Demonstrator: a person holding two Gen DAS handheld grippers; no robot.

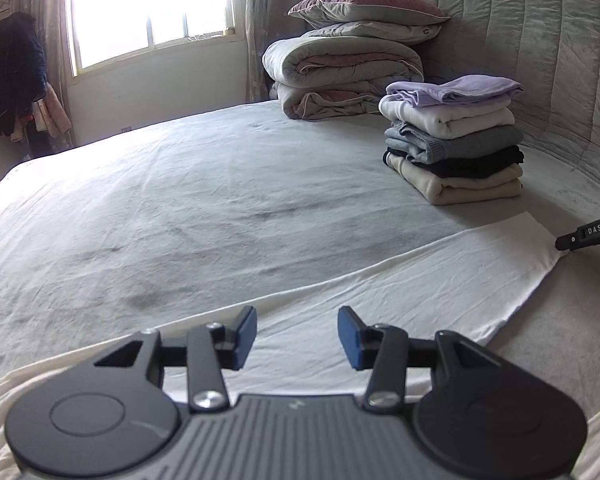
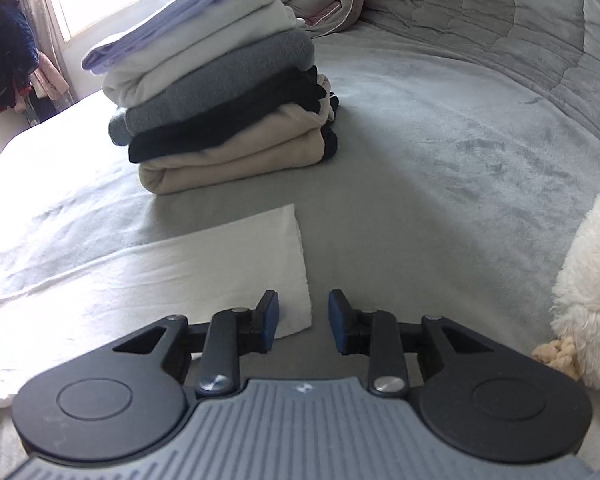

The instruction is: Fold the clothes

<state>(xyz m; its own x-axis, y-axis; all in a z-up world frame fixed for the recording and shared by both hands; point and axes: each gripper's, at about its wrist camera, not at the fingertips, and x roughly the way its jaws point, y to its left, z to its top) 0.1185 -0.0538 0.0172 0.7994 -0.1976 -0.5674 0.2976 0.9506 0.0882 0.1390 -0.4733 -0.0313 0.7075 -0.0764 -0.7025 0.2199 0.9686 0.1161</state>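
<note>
The left gripper (image 1: 297,336) hovers spread over a white garment (image 1: 400,280) lying flat on the bed (image 1: 180,208). The right gripper (image 2: 303,322) is spread at the garment's end. Behind stands a stack of folded clothes (image 2: 220,92). A fluffy white object (image 2: 592,280) is cut off at the edge.

The white cloth (image 1: 380,292) runs under the left gripper (image 1: 297,334) and off the bottom edge, so its near end can't be seen. The right gripper (image 1: 586,236) is only a dark tip at the right edge of the left view; its jaws are out of frame there. In the right view the cloth (image 2: 180,276) slips off the left edge. A fluffy white thing (image 2: 592,288) is cut by the right edge, too partial to identify. The top of the stack (image 2: 204,32) blurs into window glare. The hanging clothes (image 1: 16,76) are too dim to sort.
</note>
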